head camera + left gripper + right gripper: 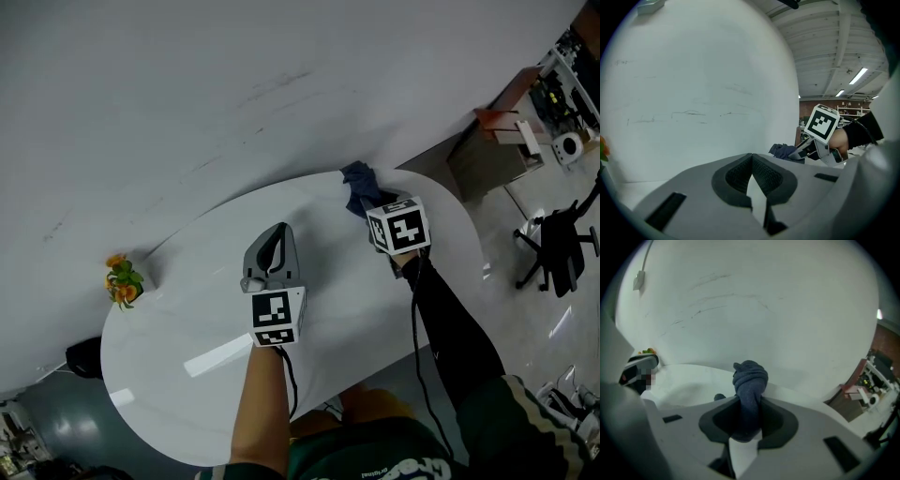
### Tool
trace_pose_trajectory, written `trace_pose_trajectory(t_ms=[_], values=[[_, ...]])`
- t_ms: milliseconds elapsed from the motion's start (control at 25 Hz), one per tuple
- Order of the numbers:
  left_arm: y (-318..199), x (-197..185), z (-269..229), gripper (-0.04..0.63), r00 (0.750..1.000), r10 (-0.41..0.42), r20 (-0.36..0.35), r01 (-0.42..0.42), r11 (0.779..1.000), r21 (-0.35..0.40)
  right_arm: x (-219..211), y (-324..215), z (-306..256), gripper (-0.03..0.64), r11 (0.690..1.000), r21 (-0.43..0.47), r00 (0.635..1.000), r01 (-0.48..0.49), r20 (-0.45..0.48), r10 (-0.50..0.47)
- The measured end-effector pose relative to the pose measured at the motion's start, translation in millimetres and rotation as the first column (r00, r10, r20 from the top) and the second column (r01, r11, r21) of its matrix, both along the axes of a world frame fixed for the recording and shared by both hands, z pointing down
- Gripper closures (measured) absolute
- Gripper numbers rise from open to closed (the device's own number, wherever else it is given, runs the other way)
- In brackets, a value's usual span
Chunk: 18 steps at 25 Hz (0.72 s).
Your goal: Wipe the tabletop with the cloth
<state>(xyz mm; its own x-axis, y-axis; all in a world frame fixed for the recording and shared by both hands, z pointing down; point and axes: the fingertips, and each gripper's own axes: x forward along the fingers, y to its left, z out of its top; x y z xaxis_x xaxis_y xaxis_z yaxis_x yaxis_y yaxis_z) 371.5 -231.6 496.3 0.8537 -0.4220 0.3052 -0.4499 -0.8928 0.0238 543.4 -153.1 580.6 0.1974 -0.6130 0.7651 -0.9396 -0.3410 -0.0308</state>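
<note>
1. White glossy tabletop (178, 328), round, set against a scuffed white wall (234, 75); small orange-flowered plant (123, 281) at its left edge.
2. Left gripper (275, 239) over mid-table, jaws pressed together, empty.
3. Right gripper (375, 202) pinches the dark blue cloth (357, 178) at the far table edge.
4. Black office chair (561, 246) far right.

The cloth (359, 183) is dark blue, the tabletop (187, 323) white, the left claw (277, 234) grey, its cube (275, 319) black-and-white.

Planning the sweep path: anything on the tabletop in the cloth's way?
The left gripper is over the middle of the tabletop, left of the cloth in the right gripper; a plant at its left edge.
</note>
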Motion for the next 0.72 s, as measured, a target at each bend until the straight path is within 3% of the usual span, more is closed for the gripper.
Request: trace_pose_trajectory(t_ms=[200, 400, 560, 720], values=[[11.9, 9.3, -3.7, 0.594, 1.0, 0.017, -0.005, -0.017, 1.0, 0.004, 33.9, 21.5, -0.6, 0.514, 0.998, -0.023, 0.998, -0.06, -0.039, 0.059], [6.3, -16.6, -11.6, 0.594, 1.0, -0.02, -0.002, 0.02, 1.0, 0.017, 29.0, 17.8, -7.0, 0.515, 0.997, -0.006, 0.996, -0.077, -0.04, 0.077], [-11.6, -67.6, -21.5, 0.594, 0.995, -0.103, -0.007, 0.103, 0.994, 0.027, -21.4, -2.3, -25.7, 0.517, 0.998, 0.052, 1.0, -0.023, 0.004, 0.022], [-27.8, -137.1, -32.3, 0.594, 0.983, -0.182, -0.001, 0.181, 0.982, 0.057, -103.9, -28.1, -40.3, 0.515, 0.993, 0.102, 0.996, 0.054, 0.064, -0.061]])
